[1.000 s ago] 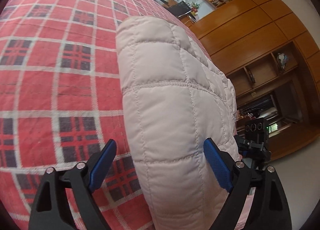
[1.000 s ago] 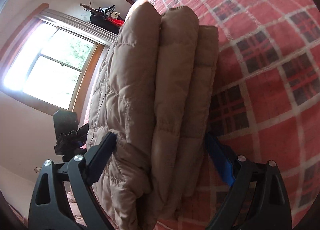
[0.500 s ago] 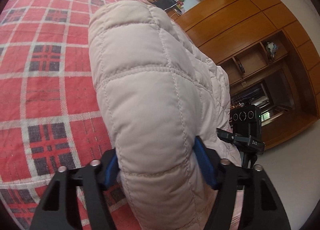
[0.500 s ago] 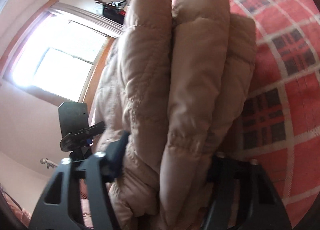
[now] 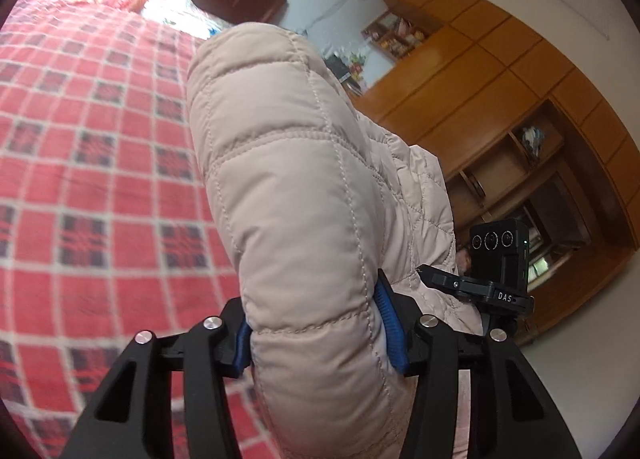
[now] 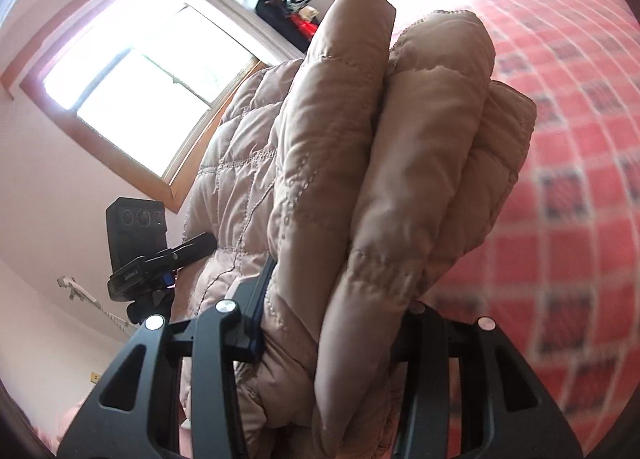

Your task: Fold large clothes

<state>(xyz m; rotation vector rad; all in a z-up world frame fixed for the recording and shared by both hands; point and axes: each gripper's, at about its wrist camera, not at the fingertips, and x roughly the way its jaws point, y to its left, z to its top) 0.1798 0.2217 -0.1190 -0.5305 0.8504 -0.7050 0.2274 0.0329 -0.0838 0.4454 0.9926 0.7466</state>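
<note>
Quilted beige jacket now lifts off the red plaid bed: left gripper and right gripper, jaws spread a second ago, both pinch its folded bundle, ready to carry.

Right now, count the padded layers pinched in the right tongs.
3: the folded jacket shows a left layer, middle layer and right layer; more may be hidden.

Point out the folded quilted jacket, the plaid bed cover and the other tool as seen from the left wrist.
quilted jacket (image 5: 304,195), left wrist view, on its padded folded end.
plaid bed cover (image 5: 100,163), left wrist view, on a bare red check patch.
right tool (image 5: 498,259), left wrist view, on its black camera body beside the jacket.
</note>
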